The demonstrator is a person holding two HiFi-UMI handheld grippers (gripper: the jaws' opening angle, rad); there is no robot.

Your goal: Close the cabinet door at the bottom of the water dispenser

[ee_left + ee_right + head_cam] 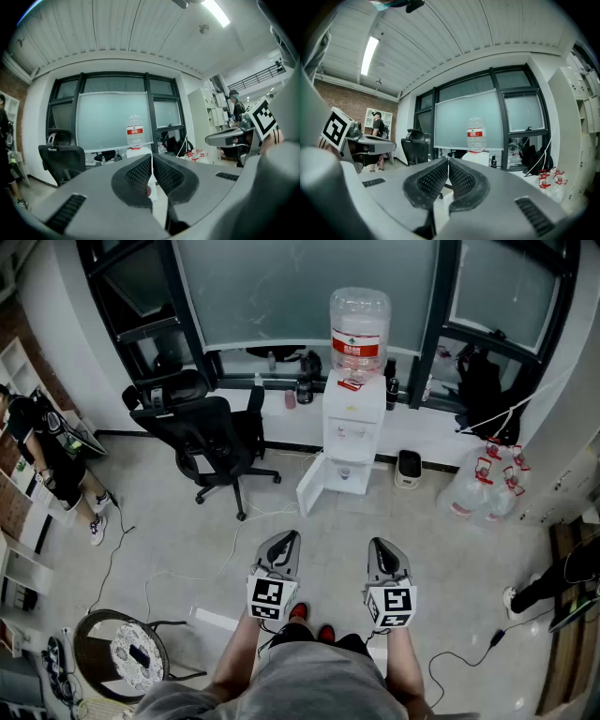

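Note:
The white water dispenser stands against the window wall with a clear bottle on top. Its bottom cabinet door hangs open, swung out to the left. Both grippers are held side by side well short of it, over the floor and pointing at it. My left gripper has its jaw tips together, with nothing between them. My right gripper is likewise shut and empty. The left gripper view looks over the left gripper at the bottle. The right gripper view looks over the right gripper at the bottle.
A black office chair stands left of the dispenser. Several empty water bottles lie at the right, and a small bin sits beside the dispenser. A round stool is at lower left. A person is at the far left. Cables cross the floor.

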